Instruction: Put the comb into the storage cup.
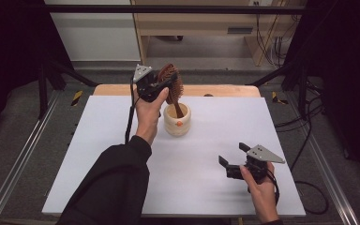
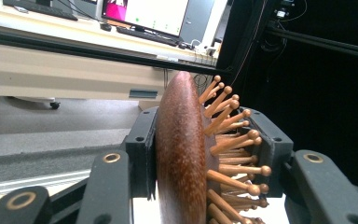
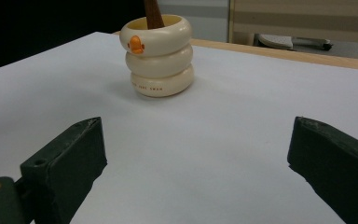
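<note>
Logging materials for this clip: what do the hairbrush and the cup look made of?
Hairbrush: apparently wood, dark reddish-brown with a speckled grain and smooth satin sheen; lighter, ball-tipped wooden-looking pins. Cup: cream, stacked-ring shape, soft gloss, orange mark; glazed ceramic or plastic, unclear which.

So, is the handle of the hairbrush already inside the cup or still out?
Inside. The hairbrush handle dips into the cream cup, head up, clamped in the left tongs.
</note>
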{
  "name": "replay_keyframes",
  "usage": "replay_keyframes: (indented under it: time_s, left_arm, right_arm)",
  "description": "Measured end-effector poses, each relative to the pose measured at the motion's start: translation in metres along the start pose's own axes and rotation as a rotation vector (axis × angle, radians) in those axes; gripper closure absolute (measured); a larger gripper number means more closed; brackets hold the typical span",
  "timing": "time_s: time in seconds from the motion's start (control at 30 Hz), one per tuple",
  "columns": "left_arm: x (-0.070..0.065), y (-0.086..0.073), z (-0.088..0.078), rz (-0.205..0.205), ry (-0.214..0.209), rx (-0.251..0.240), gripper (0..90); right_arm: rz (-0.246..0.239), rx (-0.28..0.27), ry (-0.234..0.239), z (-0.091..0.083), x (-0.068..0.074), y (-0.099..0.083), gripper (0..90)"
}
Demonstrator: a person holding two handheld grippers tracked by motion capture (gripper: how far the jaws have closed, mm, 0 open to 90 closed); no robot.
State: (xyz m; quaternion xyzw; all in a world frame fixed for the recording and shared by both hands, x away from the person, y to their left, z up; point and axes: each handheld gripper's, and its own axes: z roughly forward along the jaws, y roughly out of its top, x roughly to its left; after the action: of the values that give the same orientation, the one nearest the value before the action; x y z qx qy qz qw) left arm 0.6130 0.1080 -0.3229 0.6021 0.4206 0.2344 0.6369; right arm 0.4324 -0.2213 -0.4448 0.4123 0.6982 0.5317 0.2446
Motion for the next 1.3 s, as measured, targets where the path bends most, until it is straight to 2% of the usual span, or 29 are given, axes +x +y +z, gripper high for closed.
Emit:
replay_keyframes:
  time_s: [0.97, 1.13, 1.3]
  left_arm:
    - [0.0, -0.011, 0.004, -0.016, -0.014, 0.021, 50.8]
    - [-0.002, -0.014, 0.005, 0.0, -0.011, 0.031, 50.8]
    - [-0.001, -0.017, 0.006, -0.021, -0.015, 0.029, 50.8]
  right_arm:
    - [-0.007, 0.014, 0.009, 0.001, 0.001, -0.001, 4.4]
    - [-0.009, 0.017, 0.011, 0.001, 0.001, -0.001, 4.5]
    - [-0.008, 0.017, 0.012, 0.002, 0.001, -0.001, 4.6]
